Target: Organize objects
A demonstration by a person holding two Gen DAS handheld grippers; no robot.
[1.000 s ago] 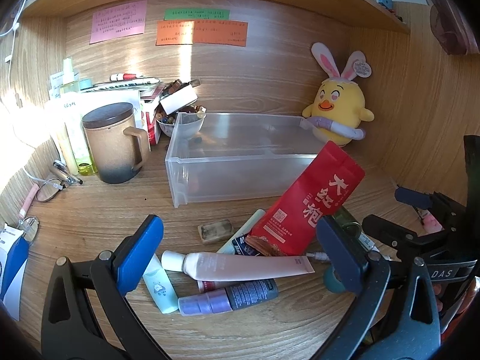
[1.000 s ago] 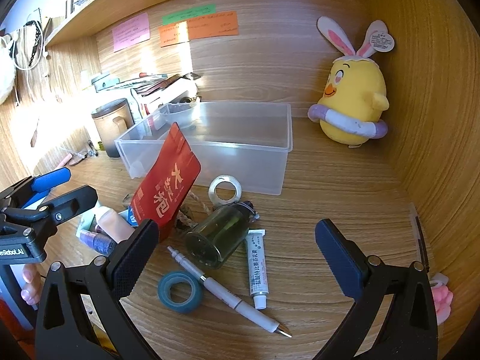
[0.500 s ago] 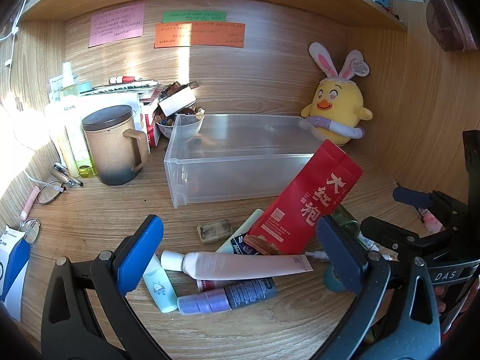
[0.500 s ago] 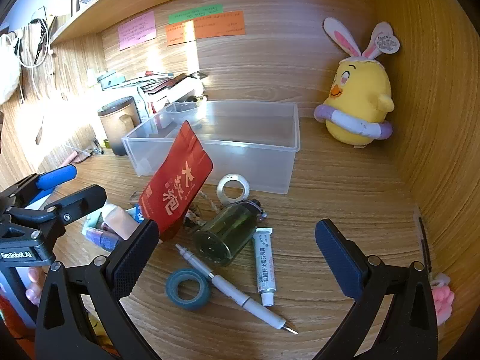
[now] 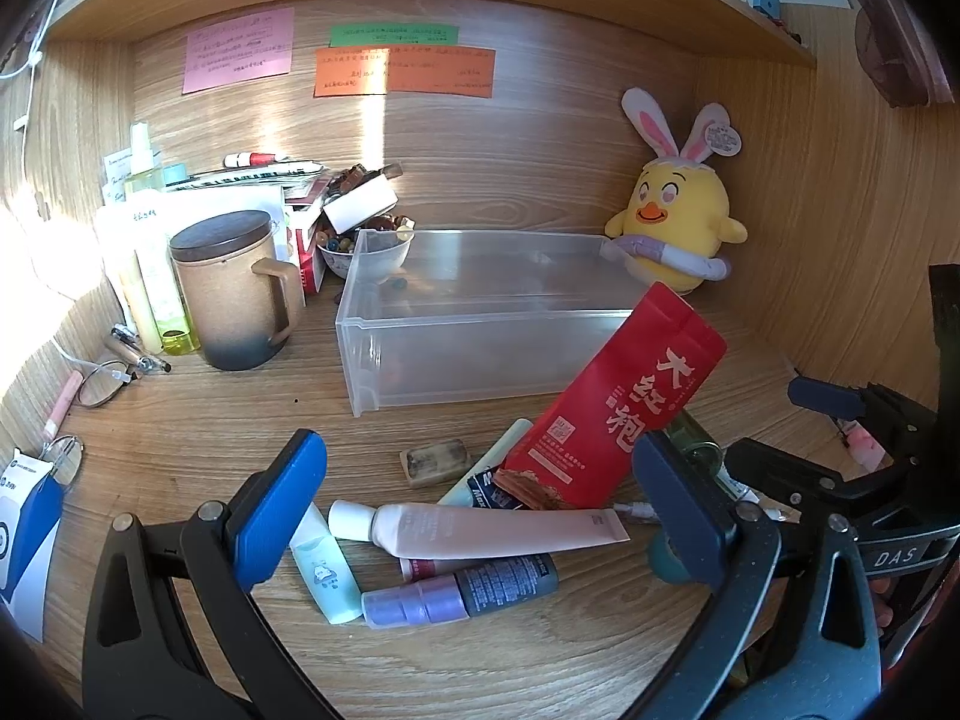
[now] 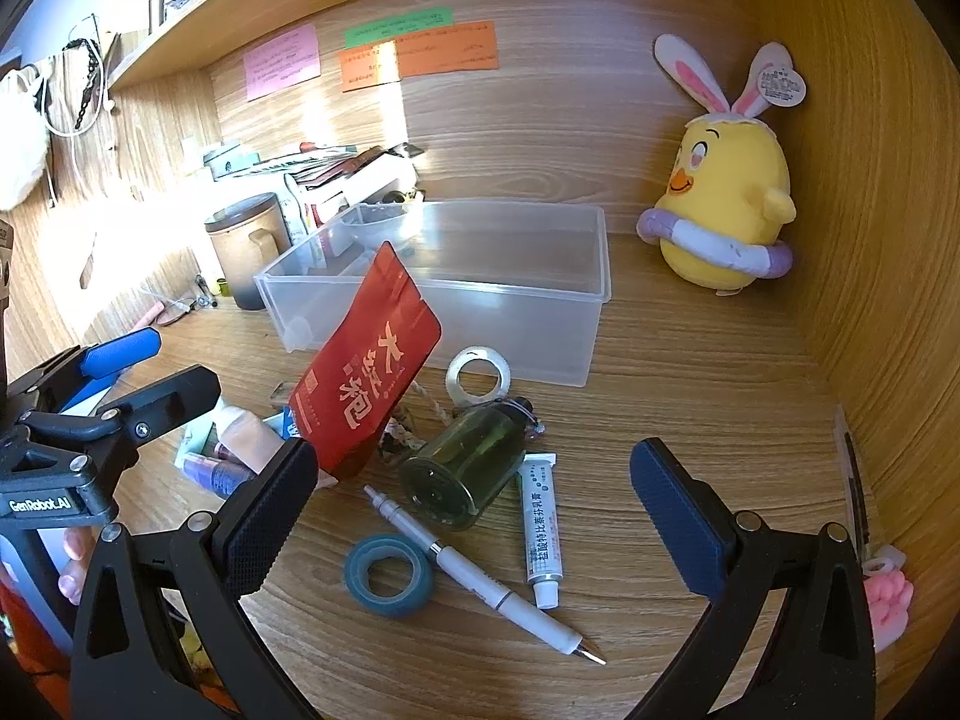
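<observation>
A clear plastic bin point(image 5: 480, 324) stands empty on the wooden desk; it also shows in the right wrist view point(image 6: 456, 288). In front of it lies a pile: a red pouch point(image 5: 618, 408) leaning upright, a pink tube point(image 5: 480, 531), a purple-capped tube point(image 5: 462, 591), a mint tube point(image 5: 324, 570). The right wrist view shows the red pouch point(image 6: 366, 372), a green glass jar point(image 6: 468, 462), a blue tape ring point(image 6: 389, 575), a pen point(image 6: 486, 570), a small white tube point(image 6: 543, 531) and a clear tape roll point(image 6: 478, 373). My left gripper point(image 5: 474, 516) is open above the tubes. My right gripper point(image 6: 474, 510) is open over the jar and pen.
A brown lidded mug point(image 5: 231, 294), bottles and a stack of papers stand at the back left. A bowl of beads point(image 5: 366, 246) sits behind the bin. A yellow plush chick point(image 6: 726, 210) stands by the right wall. Glasses point(image 5: 102, 375) lie at the left.
Both grippers have shifted slightly; the right one has drawn back and to the left a little. Nothing was grasped and no object moved.
</observation>
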